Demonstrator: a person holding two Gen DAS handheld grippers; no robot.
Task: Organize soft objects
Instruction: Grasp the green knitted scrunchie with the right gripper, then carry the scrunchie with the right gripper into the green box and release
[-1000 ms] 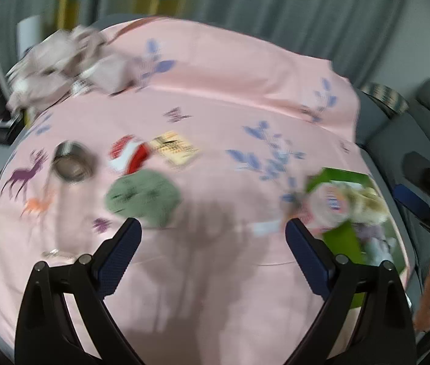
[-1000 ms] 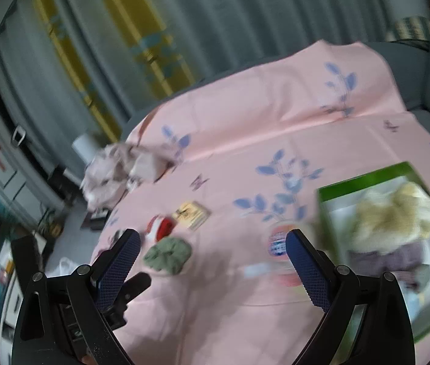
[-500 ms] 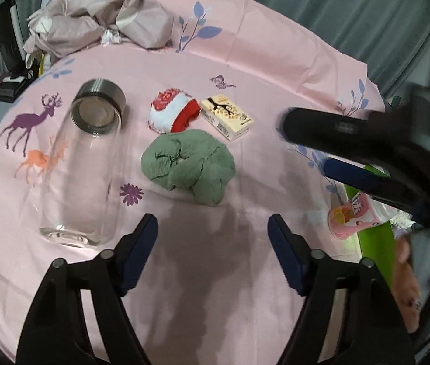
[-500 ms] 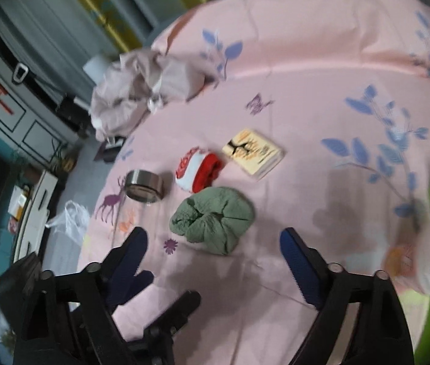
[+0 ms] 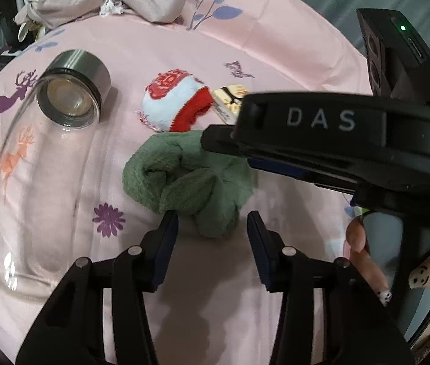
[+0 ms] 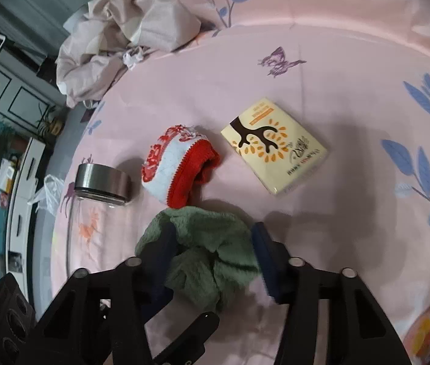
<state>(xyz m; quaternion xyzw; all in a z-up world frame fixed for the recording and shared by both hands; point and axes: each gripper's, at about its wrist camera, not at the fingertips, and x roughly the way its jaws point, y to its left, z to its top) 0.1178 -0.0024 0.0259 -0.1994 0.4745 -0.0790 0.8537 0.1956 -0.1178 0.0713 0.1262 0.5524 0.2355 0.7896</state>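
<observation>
Both grippers have dropped toward the green towel (image 5: 189, 179) within the last second, and both sets of jaws have just been closing from wide. A second ago the towel sat small and far ahead in both views; now it fills the centre.

Left gripper (image 5: 212, 231): jaws partly apart, the towel's near lobe poking in between the fingertips. Its left fingertip lies against the cloth edge at 7 o'clock of the towel; the right one stands clear. No grip yet.

Right gripper (image 6: 212, 243): jaws partly apart, straddling the towel (image 6: 202, 249). Left finger looks sunk into the pile, right finger at the towel's 3 o'clock edge. Whether the pads press yet, cannot tell; reads as not clamped.

Seen from the left wrist, the right gripper's body crosses in from 3 o'clock over the towel's far side, a person's fingers (image 5: 364, 252) on its handle.

Both tools pitch steeply down at the pink sheet (image 6: 321, 45).

Judgement: a 2-handed pickup of the towel is beginning, 1 tool per side.

Neighbours: red-and-white sock (image 6: 181, 167) at 12 o'clock of the towel, just beside it; tissue pack (image 6: 272, 146) at 1 o'clock; glass bottle (image 5: 41, 170) lying at 9 o'clock, apart.
</observation>
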